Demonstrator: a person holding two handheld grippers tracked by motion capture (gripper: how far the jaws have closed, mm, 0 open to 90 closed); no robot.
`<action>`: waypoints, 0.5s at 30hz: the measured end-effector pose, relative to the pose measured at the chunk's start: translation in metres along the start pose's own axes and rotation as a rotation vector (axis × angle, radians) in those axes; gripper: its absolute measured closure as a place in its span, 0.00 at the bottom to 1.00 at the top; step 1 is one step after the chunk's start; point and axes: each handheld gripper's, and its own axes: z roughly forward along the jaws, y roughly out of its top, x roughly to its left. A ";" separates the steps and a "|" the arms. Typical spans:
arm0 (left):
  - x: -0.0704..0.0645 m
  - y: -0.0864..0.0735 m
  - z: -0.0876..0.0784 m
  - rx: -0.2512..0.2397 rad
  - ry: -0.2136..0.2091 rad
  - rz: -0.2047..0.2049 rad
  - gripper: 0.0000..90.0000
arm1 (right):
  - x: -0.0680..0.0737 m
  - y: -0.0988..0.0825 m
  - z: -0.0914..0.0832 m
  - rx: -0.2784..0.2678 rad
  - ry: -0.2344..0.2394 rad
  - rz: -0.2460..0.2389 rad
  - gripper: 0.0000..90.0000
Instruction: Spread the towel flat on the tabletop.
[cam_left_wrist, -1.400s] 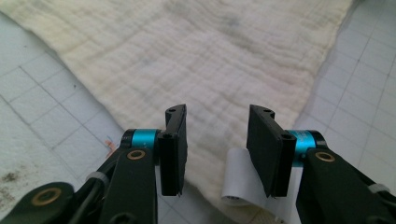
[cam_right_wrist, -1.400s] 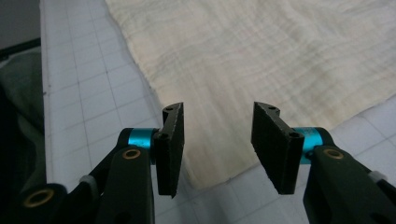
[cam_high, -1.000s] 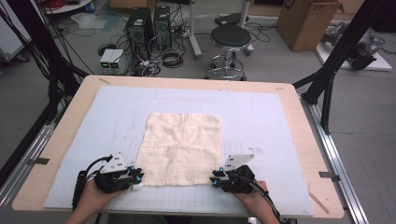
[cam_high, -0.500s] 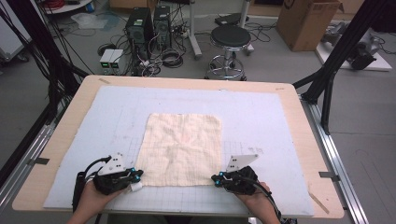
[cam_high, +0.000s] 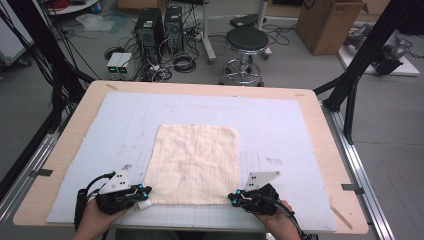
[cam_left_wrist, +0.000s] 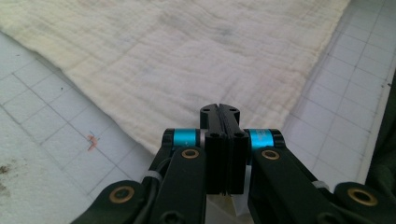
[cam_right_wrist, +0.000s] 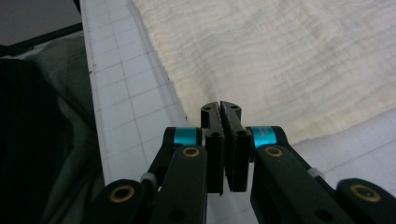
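Two grippers sit at the near edge of the bench (cam_high: 60, 165), one at each near corner of a cream cloth (cam_high: 196, 162). At about 7 o'clock on the bench, the left gripper (cam_high: 143, 196) points toward 3 o'clock, and its fingers (cam_left_wrist: 212, 126) are pressed together. They have just been closing. In the left gripper view the cloth's near-left corner runs in under the finger tips, though whether any fabric is pinched between them cannot be told. At about 5 o'clock, the right gripper (cam_high: 234, 198) points toward 9 o'clock at the near-right corner. Its fingers (cam_right_wrist: 212, 123) have likewise just been closing and now stand together. The cloth's edge passes just behind their tips, and a grip on it cannot be made out. Beyond both grippers the cloth lies spread flat on the pale gridded mat (cam_high: 280, 125), reaching toward 12 o'clock around the bench's middle. Past the far edge, on the floor, stand a black stool (cam_high: 246, 42) and a cardboard box (cam_high: 327, 22).
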 end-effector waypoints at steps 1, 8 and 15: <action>-0.001 0.000 0.000 0.001 -0.005 0.001 0.99 | 0.001 0.000 0.000 0.001 0.002 -0.002 0.98; -0.005 -0.003 -0.002 0.005 -0.019 0.007 0.98 | 0.005 -0.004 -0.001 0.004 0.016 0.009 0.92; 0.002 -0.002 -0.001 -0.008 -0.043 -0.041 0.79 | 0.001 -0.002 -0.004 -0.045 0.001 0.036 0.70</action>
